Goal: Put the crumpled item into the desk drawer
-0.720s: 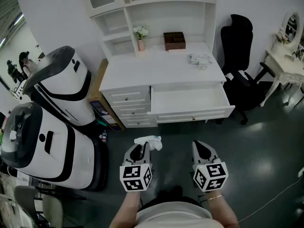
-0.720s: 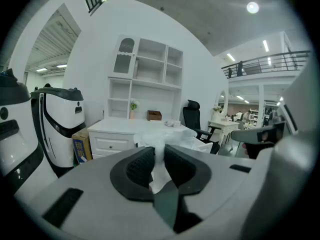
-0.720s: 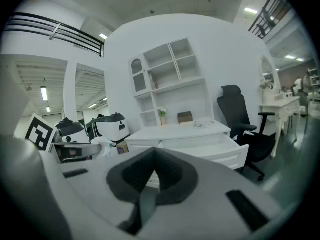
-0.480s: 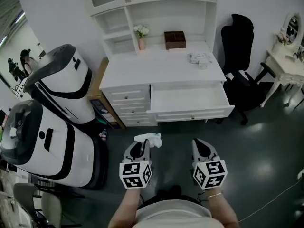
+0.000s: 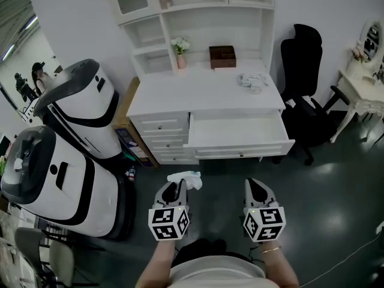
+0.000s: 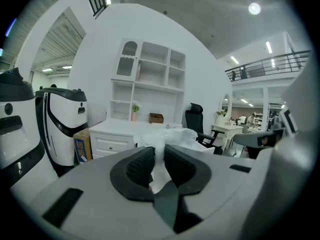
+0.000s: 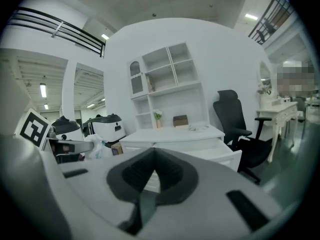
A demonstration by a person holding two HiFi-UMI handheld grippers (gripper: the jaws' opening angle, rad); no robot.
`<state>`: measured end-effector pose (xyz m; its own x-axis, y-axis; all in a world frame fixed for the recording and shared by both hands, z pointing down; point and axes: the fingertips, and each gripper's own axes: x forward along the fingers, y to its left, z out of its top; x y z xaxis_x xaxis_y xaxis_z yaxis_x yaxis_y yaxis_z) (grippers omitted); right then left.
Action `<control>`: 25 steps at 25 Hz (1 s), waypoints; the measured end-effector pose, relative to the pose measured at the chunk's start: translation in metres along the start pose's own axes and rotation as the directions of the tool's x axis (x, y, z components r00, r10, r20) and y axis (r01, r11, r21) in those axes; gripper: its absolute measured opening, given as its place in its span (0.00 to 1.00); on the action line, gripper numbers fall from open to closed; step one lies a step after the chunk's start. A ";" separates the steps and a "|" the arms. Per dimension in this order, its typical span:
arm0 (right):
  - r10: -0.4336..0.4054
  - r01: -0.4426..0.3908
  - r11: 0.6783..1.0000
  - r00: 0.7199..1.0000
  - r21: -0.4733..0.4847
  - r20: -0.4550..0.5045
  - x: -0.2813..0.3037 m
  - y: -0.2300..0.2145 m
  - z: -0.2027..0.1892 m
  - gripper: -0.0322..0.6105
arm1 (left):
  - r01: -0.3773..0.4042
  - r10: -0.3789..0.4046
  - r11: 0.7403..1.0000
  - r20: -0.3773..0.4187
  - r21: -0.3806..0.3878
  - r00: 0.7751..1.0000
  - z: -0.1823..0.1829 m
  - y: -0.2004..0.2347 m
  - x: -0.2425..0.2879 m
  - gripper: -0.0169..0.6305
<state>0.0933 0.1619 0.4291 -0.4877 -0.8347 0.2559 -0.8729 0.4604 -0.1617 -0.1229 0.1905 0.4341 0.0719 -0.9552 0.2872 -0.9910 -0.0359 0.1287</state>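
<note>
Left tool (image 5: 177, 185) still pinches the crumpled tissue (image 5: 186, 179); right tool (image 5: 257, 186) stays pressed together; the drawer (image 5: 237, 131) still stands open.

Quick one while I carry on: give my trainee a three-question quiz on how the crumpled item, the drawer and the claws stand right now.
1. True or false: the desk drawer stands pulled open.
2. What does the left claw grip? A: a cup. B: the crumpled white item. C: nothing.
3. Which claw is shut with nothing between its jaws?
Key: 1 true; 2 B; 3 the right claw.
</note>
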 end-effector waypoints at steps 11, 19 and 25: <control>-0.015 0.015 1.000 1.000 0.023 0.013 0.007 -0.012 0.003 0.05 | -0.028 0.028 1.000 0.006 0.009 1.000 0.010 0.002 0.011 0.12; -0.031 0.031 0.999 0.999 0.013 0.024 0.044 -0.018 0.017 0.05 | -0.018 0.018 1.000 0.005 0.010 1.000 0.019 0.021 0.052 0.12; -0.045 0.045 0.999 0.999 0.008 0.019 0.096 -0.033 0.032 0.05 | -0.011 0.011 1.000 0.006 0.005 1.000 0.033 0.037 0.108 0.12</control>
<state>0.0760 0.0571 0.4287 -0.4473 -0.8603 0.2445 -0.8937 0.4198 -0.1581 -0.1559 0.0763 0.4383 0.0603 -0.9572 0.2831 -0.9923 -0.0268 0.1209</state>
